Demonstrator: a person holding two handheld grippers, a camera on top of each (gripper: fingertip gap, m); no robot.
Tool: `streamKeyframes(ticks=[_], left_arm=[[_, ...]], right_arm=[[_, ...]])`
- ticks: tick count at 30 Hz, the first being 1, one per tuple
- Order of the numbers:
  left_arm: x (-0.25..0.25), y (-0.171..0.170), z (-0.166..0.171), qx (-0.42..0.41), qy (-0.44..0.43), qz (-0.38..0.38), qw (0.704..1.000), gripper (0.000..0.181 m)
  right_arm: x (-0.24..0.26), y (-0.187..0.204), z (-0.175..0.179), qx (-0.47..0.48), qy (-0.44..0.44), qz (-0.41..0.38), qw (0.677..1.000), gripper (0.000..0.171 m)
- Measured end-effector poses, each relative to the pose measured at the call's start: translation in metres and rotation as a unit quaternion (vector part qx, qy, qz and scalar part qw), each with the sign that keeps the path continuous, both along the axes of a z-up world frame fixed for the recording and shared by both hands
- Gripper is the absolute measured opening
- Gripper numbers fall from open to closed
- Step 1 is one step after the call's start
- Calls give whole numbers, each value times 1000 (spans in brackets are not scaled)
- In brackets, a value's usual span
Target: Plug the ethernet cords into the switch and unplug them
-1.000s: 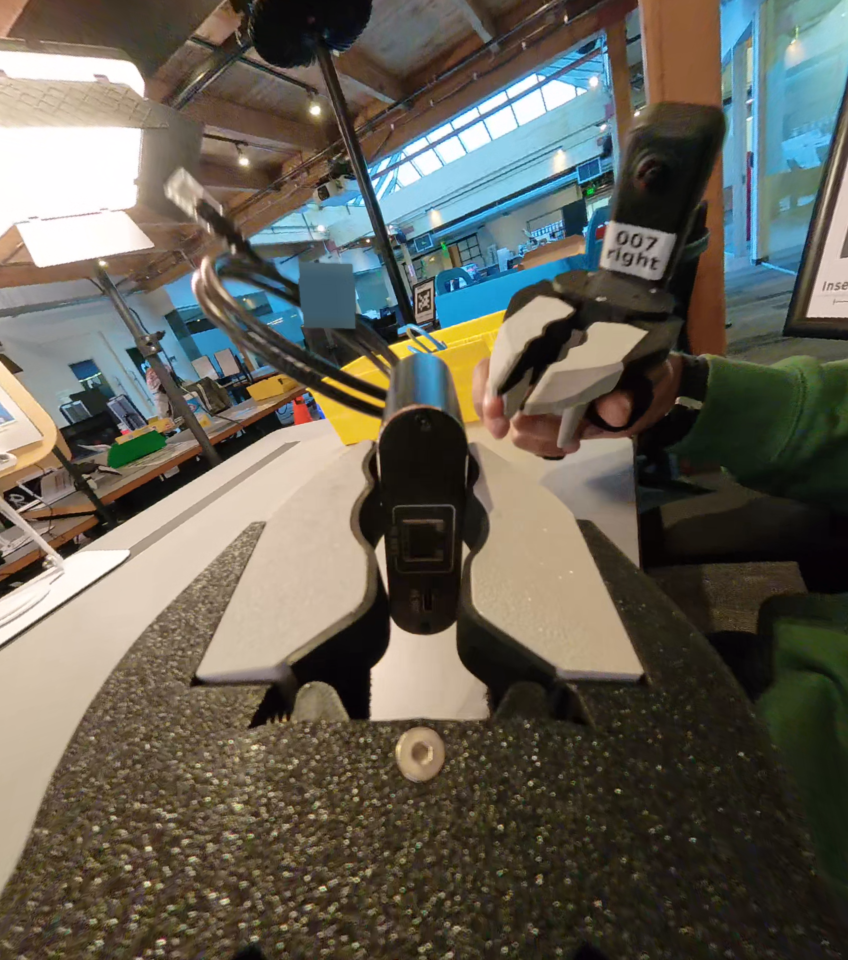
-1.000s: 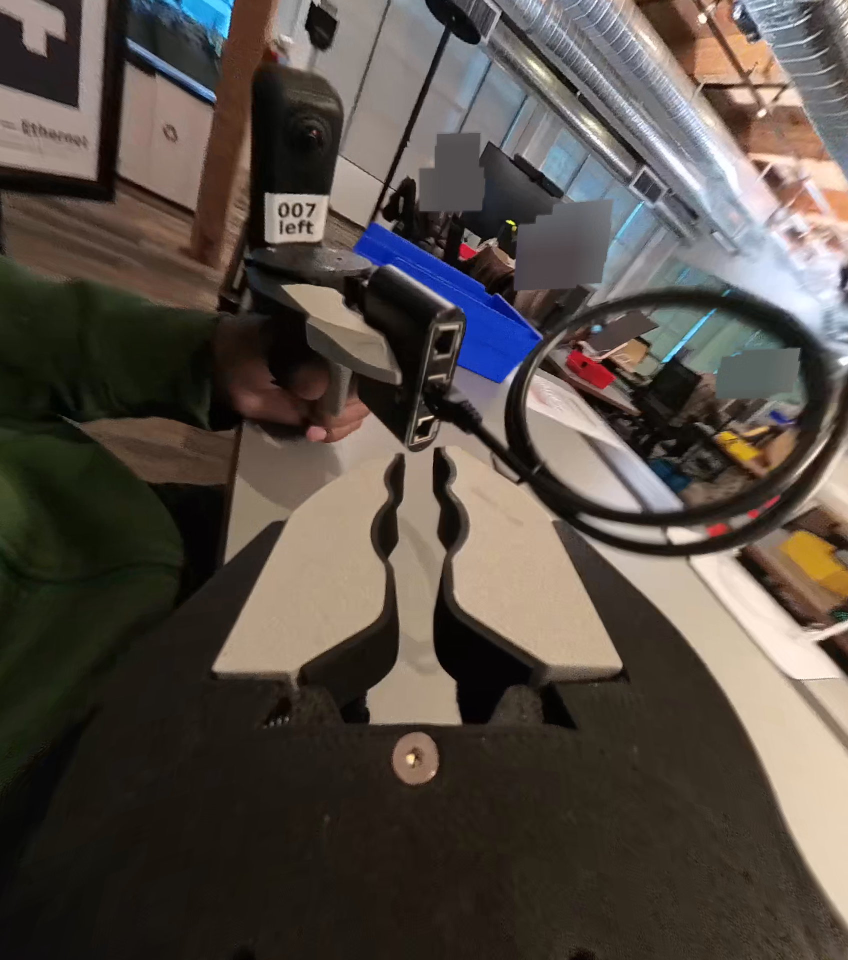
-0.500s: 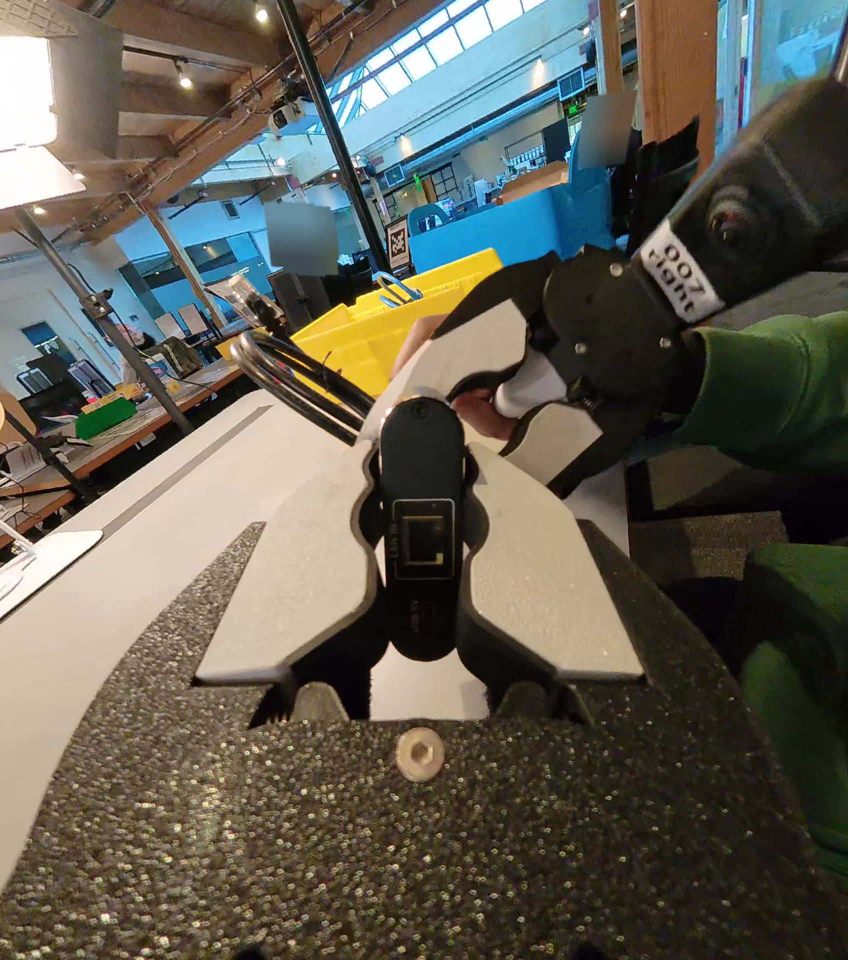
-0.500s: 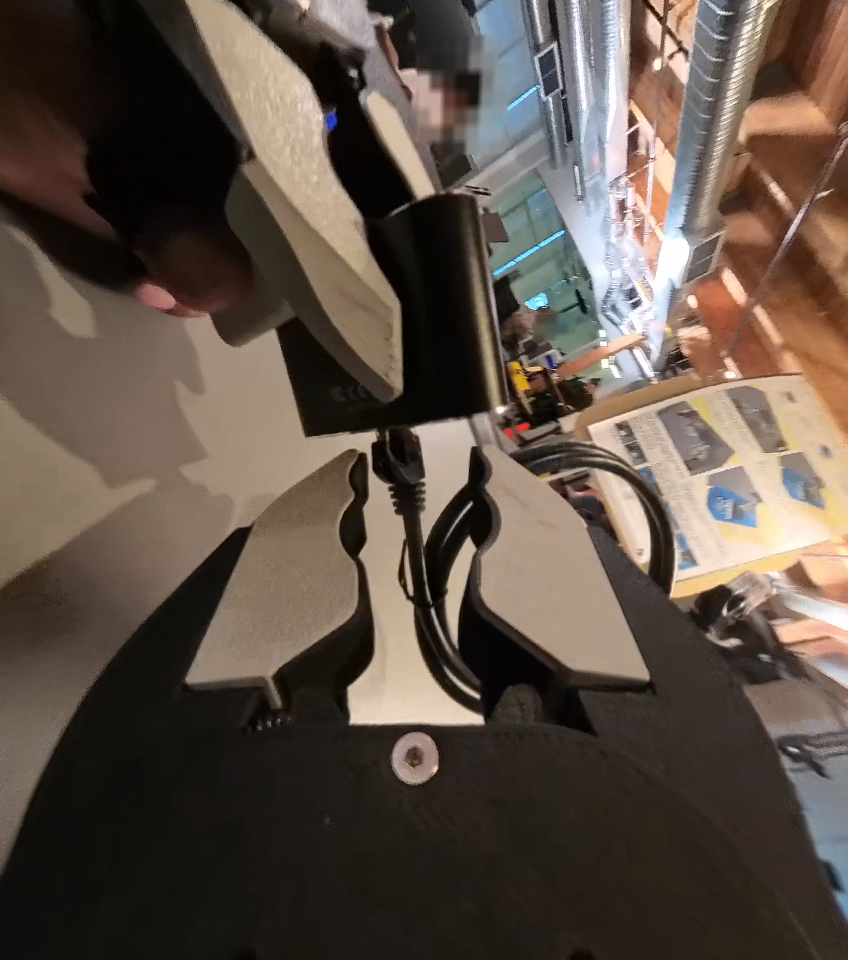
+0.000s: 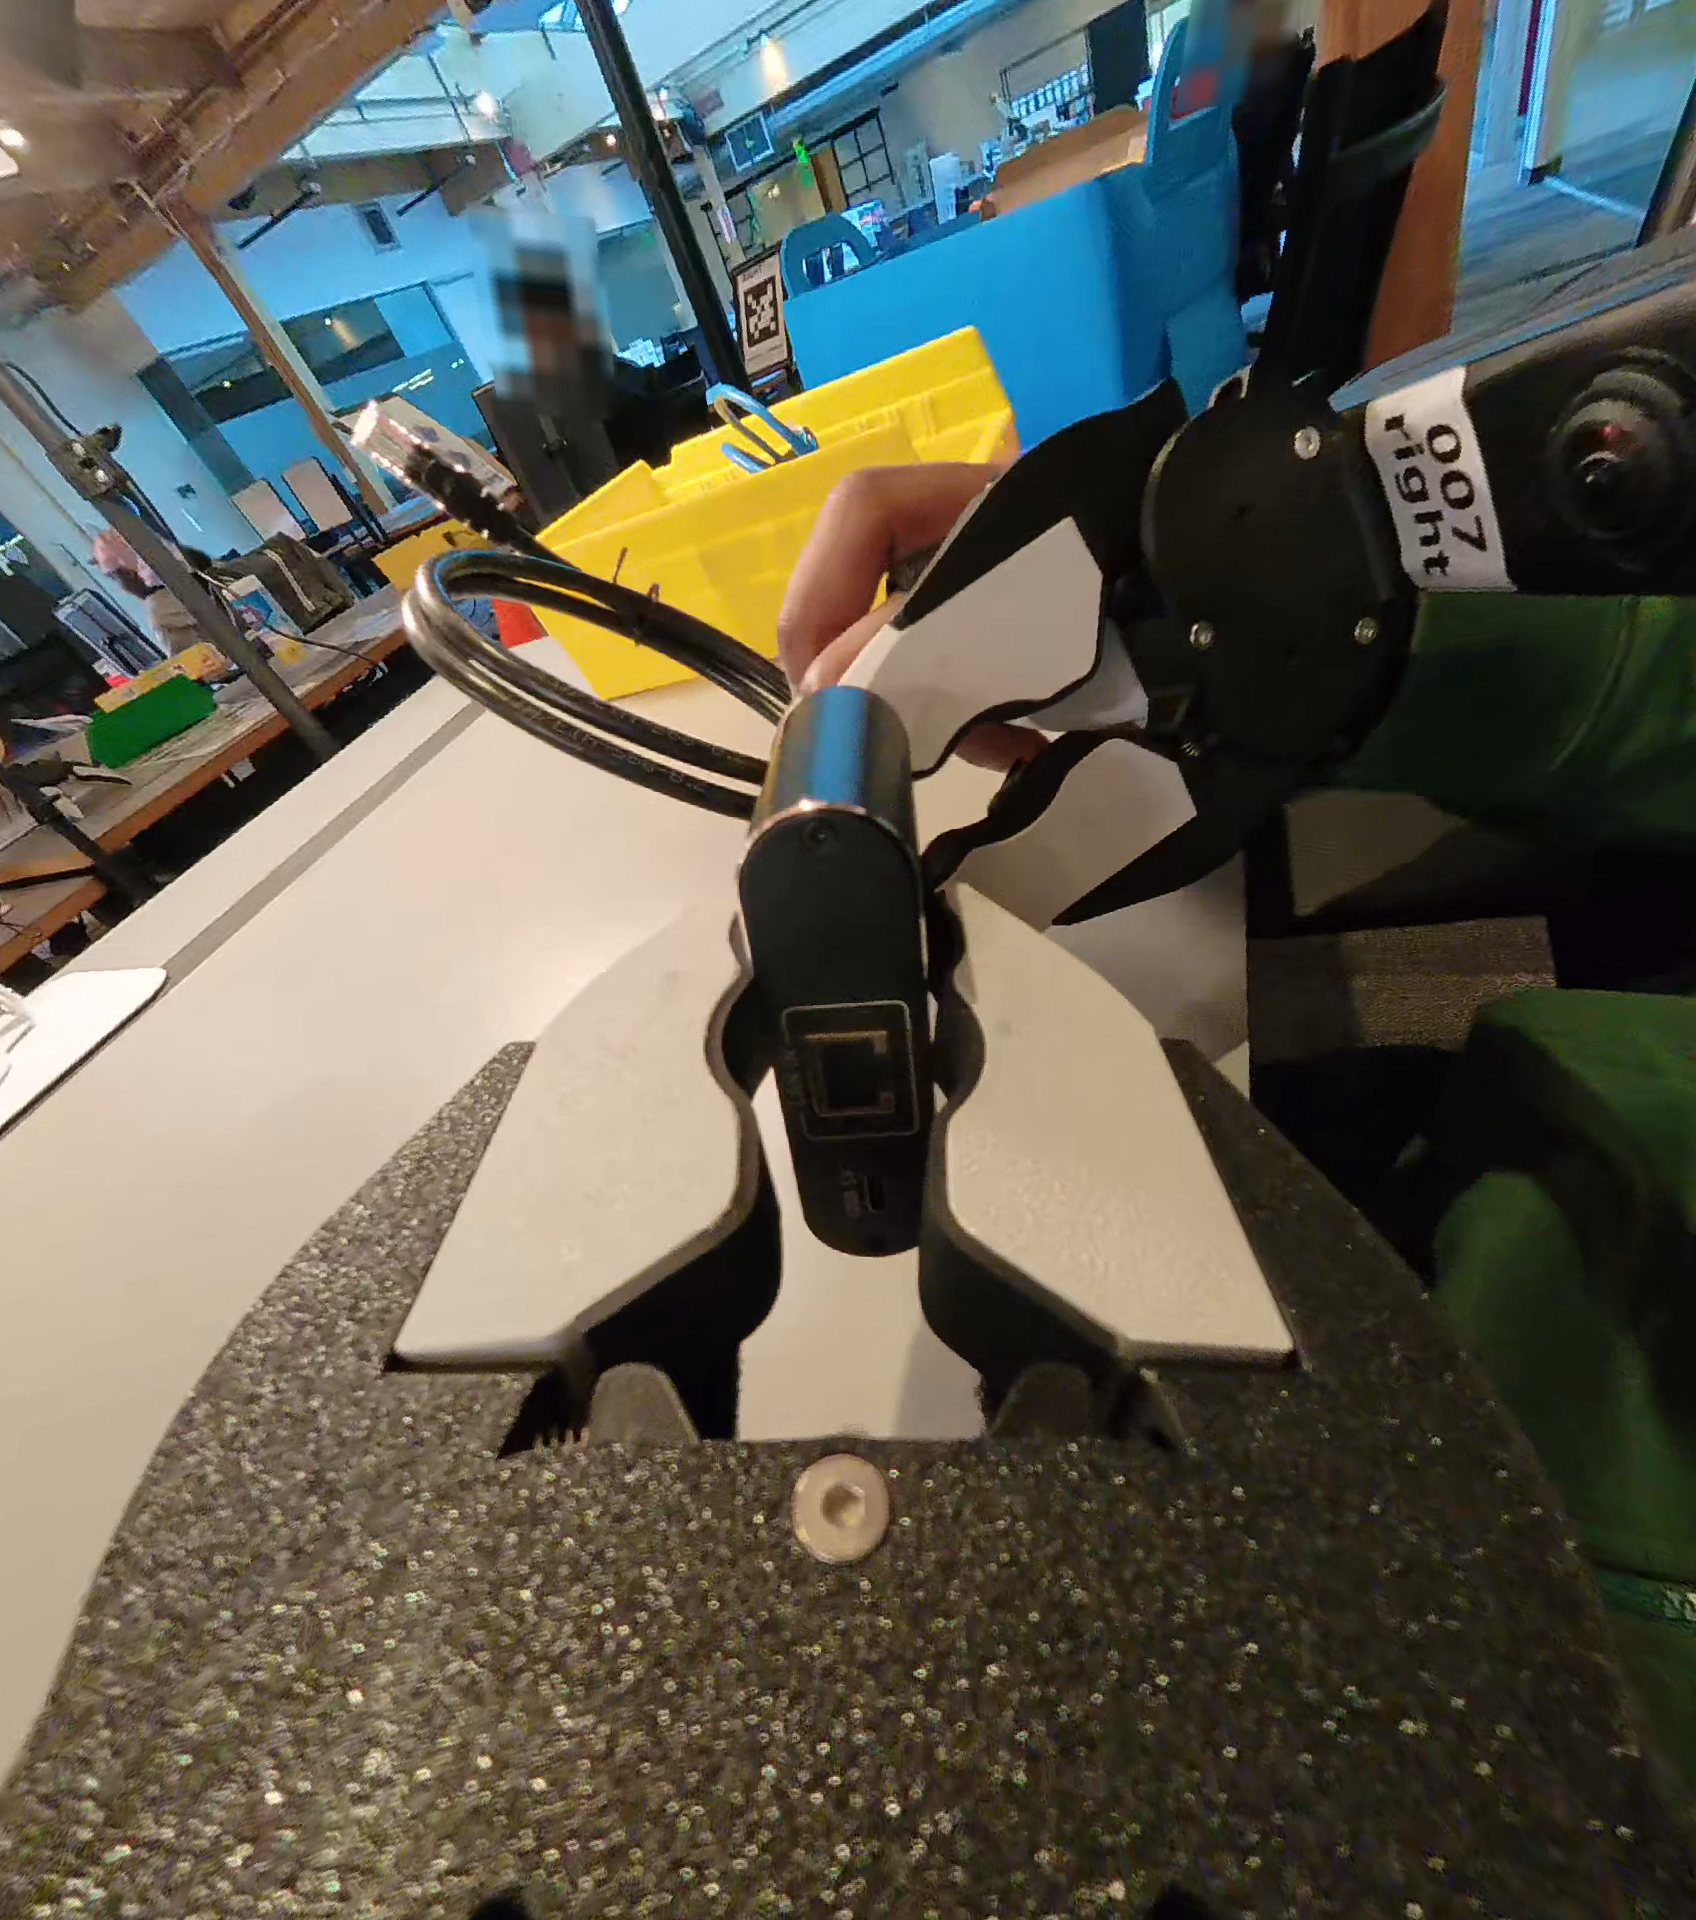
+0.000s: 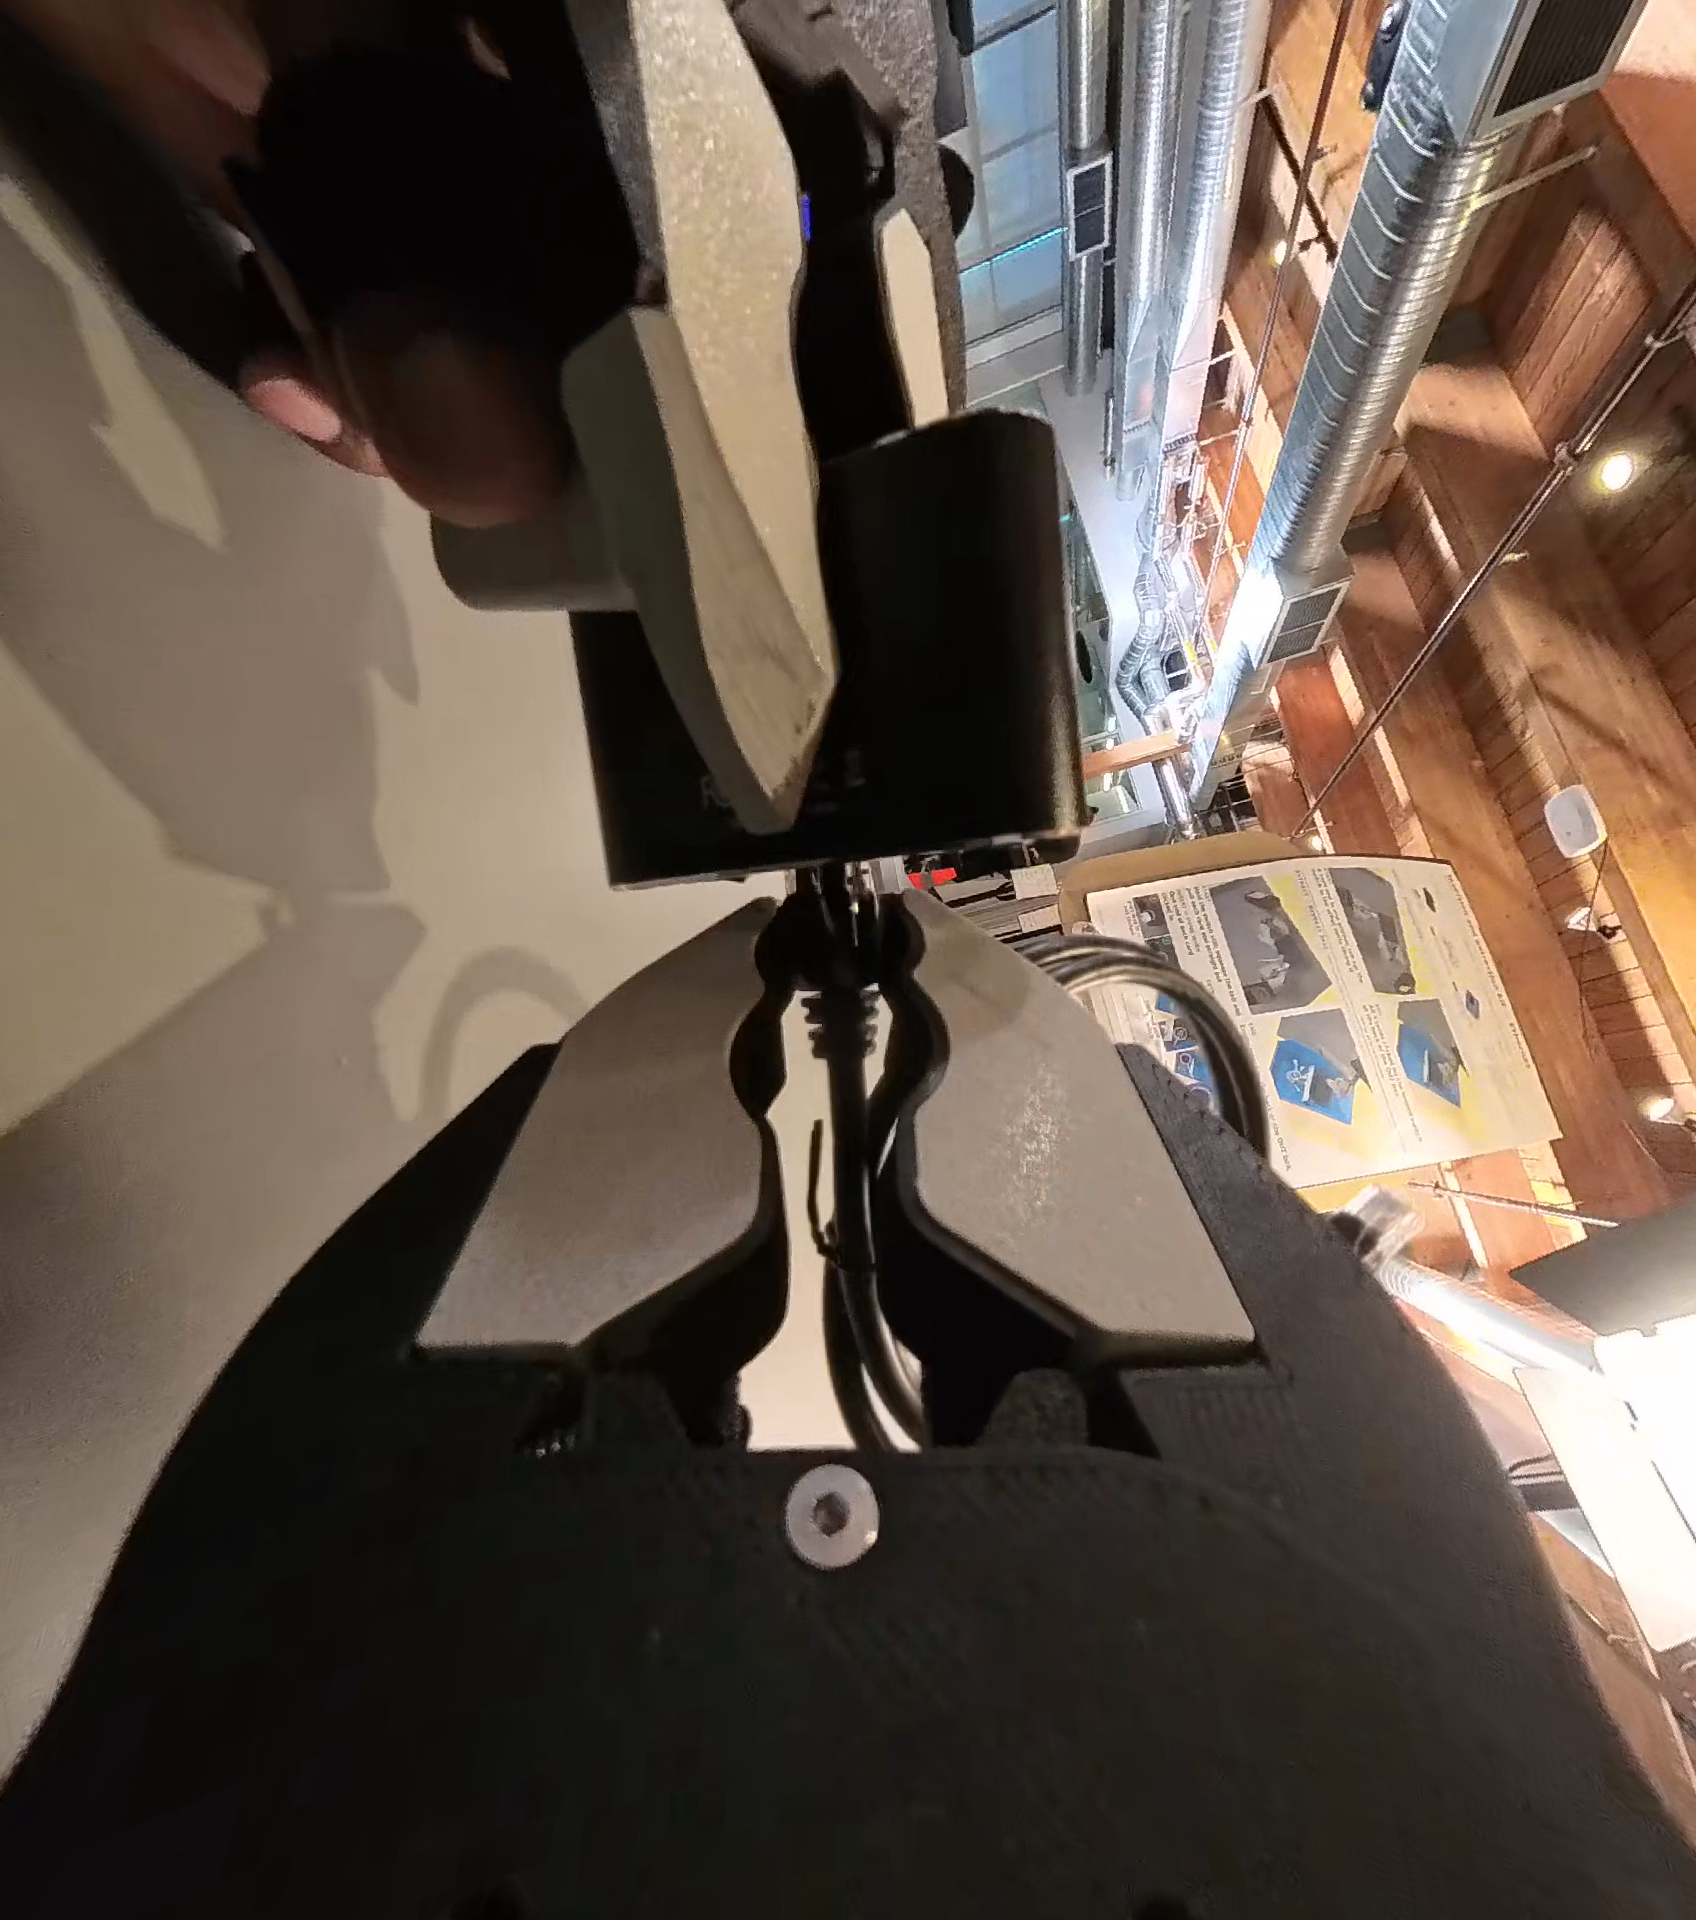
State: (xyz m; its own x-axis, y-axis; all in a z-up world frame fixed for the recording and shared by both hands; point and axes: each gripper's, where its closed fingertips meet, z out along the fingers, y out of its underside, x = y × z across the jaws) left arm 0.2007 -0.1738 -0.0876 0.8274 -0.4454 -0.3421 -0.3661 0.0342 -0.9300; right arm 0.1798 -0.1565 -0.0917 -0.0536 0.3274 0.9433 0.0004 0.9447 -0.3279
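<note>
Left wrist view: the left hand-held gripper (image 5: 839, 1049) is clamped on the black switch (image 5: 839, 997), raised above the pale worktop (image 5: 252, 997), empty port facing the camera. The black ethernet cord (image 5: 574, 686) loops far-left, its clear free plug (image 5: 397, 436) unattached. The right hand-held gripper (image 5: 1020, 800) reaches in from the right.

Right wrist view: rolled sideways, that gripper is pinched on the plug boot (image 6: 836, 961) seated in the switch's underside.

Switch (image 6: 937, 665): port face hidden in right wrist view, turned toward the jaws. Ethernet cord (image 6: 849, 1195): runs back between the jaws, its loop cut off behind the right one. Plug seating: cannot tell.
</note>
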Motion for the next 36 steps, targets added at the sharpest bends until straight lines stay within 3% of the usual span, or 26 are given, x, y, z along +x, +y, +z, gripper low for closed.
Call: streamKeyframes(ticks=[12, 19, 25, 31, 36], left_arm=[[-6, -8, 16, 40, -45, -25, 998, 28], [-2, -7, 12, 34, -28, -26, 999, 28], [2, -10, 9, 23, -24, -48, 998, 28], [-10, -9, -22, -49, 65, -5, 997, 28], [-11, -9, -27, -33, 102, -3, 994, 27]], right_arm=[[16, -9, 15, -111, -52, 41, 992, 21], [6, -7, -15, -90, -112, 10, 990, 29], [-3, -17, -18, -97, -89, 32, 991, 19], [-2, -7, -32, -39, -107, 6, 993, 18], [0, -5, -31, -33, -106, 7, 994, 19]])
